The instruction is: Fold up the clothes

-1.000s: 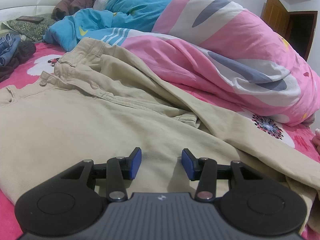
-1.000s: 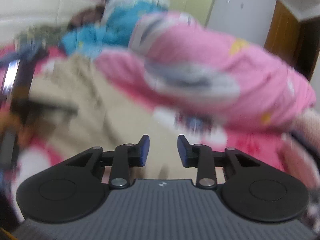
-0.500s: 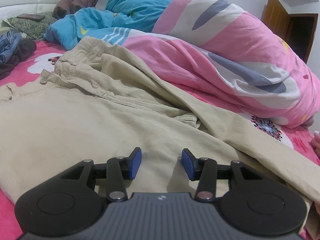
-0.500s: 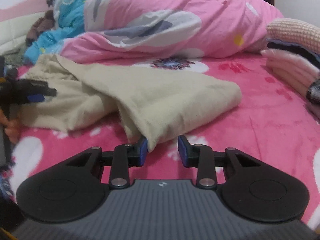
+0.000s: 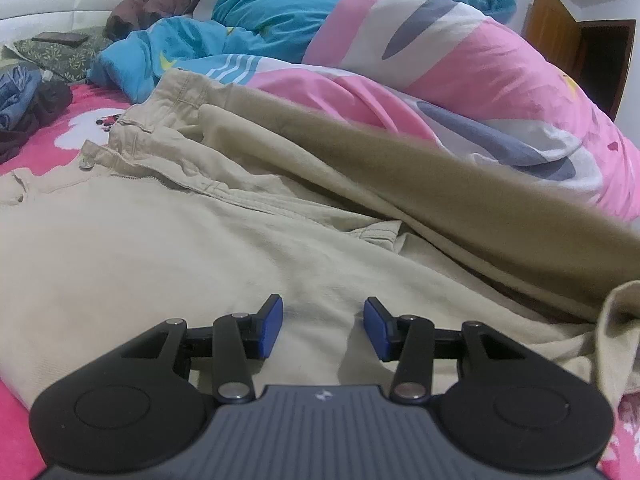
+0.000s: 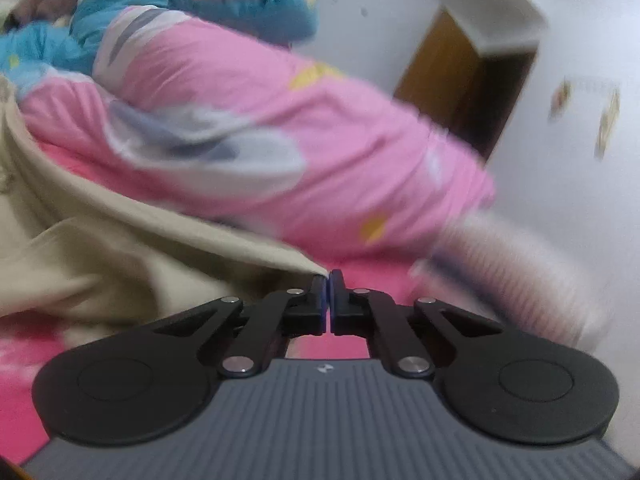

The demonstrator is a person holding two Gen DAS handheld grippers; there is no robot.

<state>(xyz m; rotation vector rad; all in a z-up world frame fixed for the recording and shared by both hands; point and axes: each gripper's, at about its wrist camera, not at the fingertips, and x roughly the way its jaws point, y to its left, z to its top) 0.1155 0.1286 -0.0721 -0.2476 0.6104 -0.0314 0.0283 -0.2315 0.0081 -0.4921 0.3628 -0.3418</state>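
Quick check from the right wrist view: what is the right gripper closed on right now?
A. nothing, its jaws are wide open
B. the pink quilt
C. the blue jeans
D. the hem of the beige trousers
D: the right gripper has just closed, its blue pads together on the edge of the beige trousers, whose cloth runs taut up to the tips.

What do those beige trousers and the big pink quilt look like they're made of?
Beige trousers: seemingly sturdy woven cotton, matte, with stitched seams, a metal button and soft creases.
Pink quilt: probably smooth printed cotton or polyester over padding; it looks puffy, with a faint sheen. Exact fibres can't be told.
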